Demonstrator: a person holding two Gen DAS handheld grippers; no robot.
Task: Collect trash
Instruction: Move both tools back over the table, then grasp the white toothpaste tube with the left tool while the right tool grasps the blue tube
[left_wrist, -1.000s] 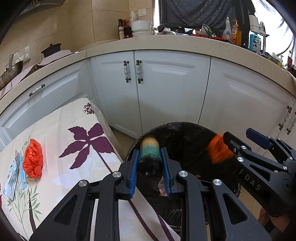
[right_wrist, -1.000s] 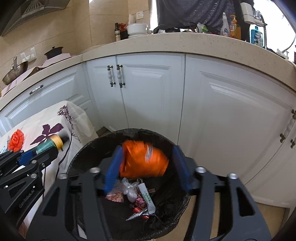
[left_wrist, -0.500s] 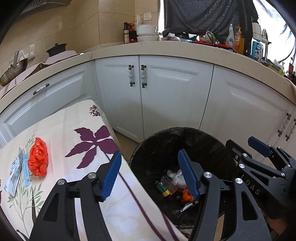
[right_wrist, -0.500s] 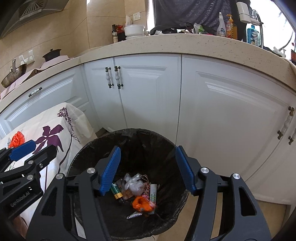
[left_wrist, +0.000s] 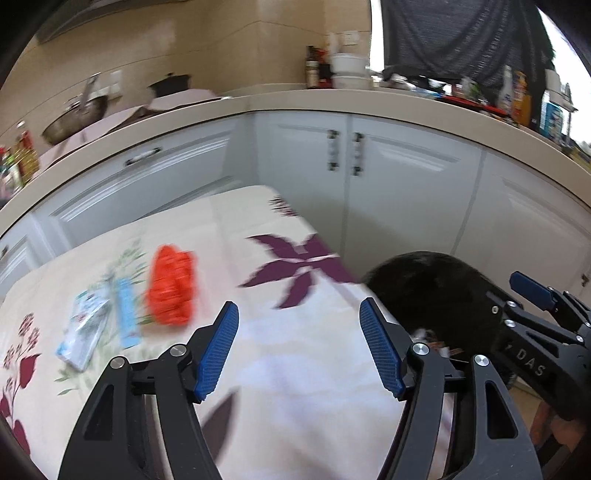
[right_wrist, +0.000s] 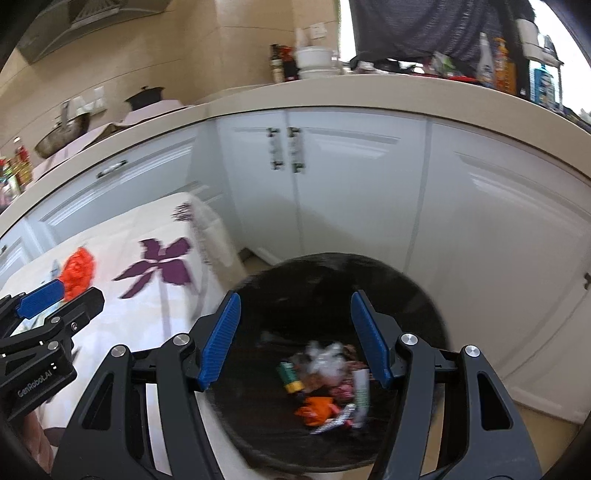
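Both loads dropped into the black-lined round bin (right_wrist: 332, 280), the left gripper (left_wrist: 299, 347), jaws opening, and the right gripper (right_wrist: 295, 336), jaws wide, are empty, leaving the crumpled orange plastic bag (left_wrist: 171, 290) next

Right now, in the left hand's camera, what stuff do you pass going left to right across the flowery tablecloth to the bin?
Blue-and-white wrapper → orange-red crumpled bag → purple flower print → black trash bin → right gripper.

My left tool (left_wrist: 298, 350), jaws opening and empty, hangs over the floral-clothed desk (left_wrist: 295, 369); crumpled orange plastic bag (left_wrist: 170, 291) lies beside pale blue wrappers (left_wrist: 92, 332).
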